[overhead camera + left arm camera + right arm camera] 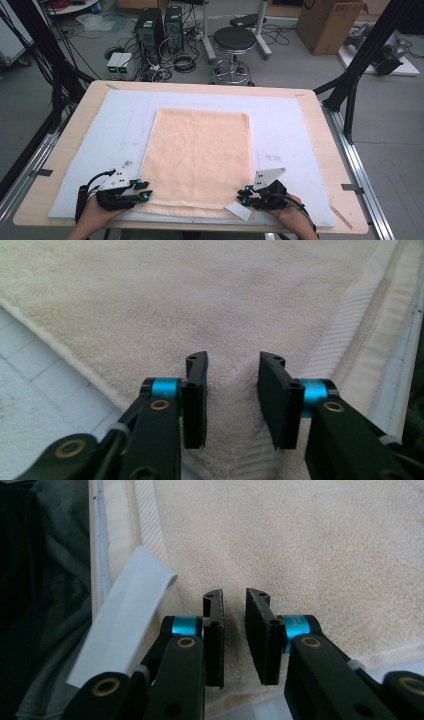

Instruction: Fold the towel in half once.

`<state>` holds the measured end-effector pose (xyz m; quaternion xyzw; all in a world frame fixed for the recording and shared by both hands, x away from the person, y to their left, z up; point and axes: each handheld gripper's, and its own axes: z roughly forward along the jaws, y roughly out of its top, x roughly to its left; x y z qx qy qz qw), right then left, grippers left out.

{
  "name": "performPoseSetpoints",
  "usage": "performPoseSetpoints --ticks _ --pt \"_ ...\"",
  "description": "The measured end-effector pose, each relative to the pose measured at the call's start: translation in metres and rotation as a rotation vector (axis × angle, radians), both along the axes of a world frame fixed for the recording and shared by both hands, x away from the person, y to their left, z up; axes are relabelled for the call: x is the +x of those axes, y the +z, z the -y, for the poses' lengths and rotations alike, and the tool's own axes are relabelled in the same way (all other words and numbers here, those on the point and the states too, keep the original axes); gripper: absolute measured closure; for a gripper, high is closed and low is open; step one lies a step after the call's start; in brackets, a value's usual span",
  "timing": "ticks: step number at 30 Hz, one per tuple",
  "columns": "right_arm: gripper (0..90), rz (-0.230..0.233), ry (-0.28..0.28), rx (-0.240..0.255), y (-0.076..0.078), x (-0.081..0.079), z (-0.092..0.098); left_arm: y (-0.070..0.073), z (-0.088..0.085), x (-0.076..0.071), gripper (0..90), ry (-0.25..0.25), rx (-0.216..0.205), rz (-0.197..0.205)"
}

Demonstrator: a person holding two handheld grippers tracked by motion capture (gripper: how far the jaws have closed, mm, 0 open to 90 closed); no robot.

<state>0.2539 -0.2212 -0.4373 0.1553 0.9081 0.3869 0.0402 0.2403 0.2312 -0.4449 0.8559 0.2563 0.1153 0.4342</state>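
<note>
While both grippers' jaws seemingly pinch the towel, a white label lies beside the right gripper.

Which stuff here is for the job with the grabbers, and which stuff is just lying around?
For the job:
peach towel, flat on the table
left gripper, at the towel's near left corner
right gripper, at its near right corner
white label on the towel's edge

Just lying about:
black stool
cardboard box
computer towers
floor cables

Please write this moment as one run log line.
towel: flat on mat | left gripper: pinching near-left corner | right gripper: pinching near-right corner
</note>
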Motion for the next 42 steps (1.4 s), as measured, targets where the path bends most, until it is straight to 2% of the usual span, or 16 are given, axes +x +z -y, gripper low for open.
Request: performPoseSetpoints --ticks 4,8,15,17,24,27,31,33,35,37,40,41,42 --pt "84.7 -0.004 -0.001 0.01 0.001 0.001 0.001 0.001 0.0 -0.001 77.6 -0.006 -0.009 -0.009" --pt "85.8 -0.003 0.0 0.015 0.002 0.001 0.001 0.002 -0.001 -0.002 85.7 0.0 -0.012 0.004" --pt "86.1 0.005 -0.006 0.06 0.009 0.0 0.005 0.005 -0.004 -0.002 87.6 -0.002 -0.04 0.008" --pt "86.2 0.009 -0.01 0.074 0.012 0.0 0.006 0.006 -0.005 -0.003 87.7 0.006 -0.067 0.008" --pt "86.3 0.022 -0.016 0.124 0.02 -0.004 0.009 0.011 -0.01 -0.005 87.8 0.014 -0.11 0.024" --pt "86.3 0.025 -0.009 0.135 0.023 -0.005 0.009 0.013 -0.012 -0.007 87.8 0.011 -0.125 0.025" --pt "86.3 0.006 0.01 0.127 0.022 -0.009 0.008 0.014 -0.015 -0.014 89.4 -0.004 -0.126 0.025" --pt "86.3 0.006 0.011 0.124 0.022 -0.013 0.009 0.015 -0.016 -0.017 89.7 -0.011 -0.14 0.019" --pt "86.3 -0.006 0.014 0.125 0.021 -0.016 0.011 0.014 -0.016 -0.019 89.7 -0.018 -0.121 0.017" --pt "86.3 -0.014 0.025 0.117 0.02 -0.017 0.011 0.011 -0.014 -0.021 89.5 -0.053 -0.103 0.005" --pt "85.1 -0.011 0.023 0.084 0.016 -0.016 0.01 0.008 -0.009 -0.02 81.7 -0.077 -0.082 -0.013" --pt "81.0 -0.018 0.028 0.077 0.015 -0.016 0.009 0.008 -0.007 -0.019 78.1 -0.08 -0.064 -0.016" --pt "70.5 -0.024 0.02 0.08 0.014 -0.016 0.009 0.006 -0.004 -0.019 75.0 -0.095 -0.044 -0.021"
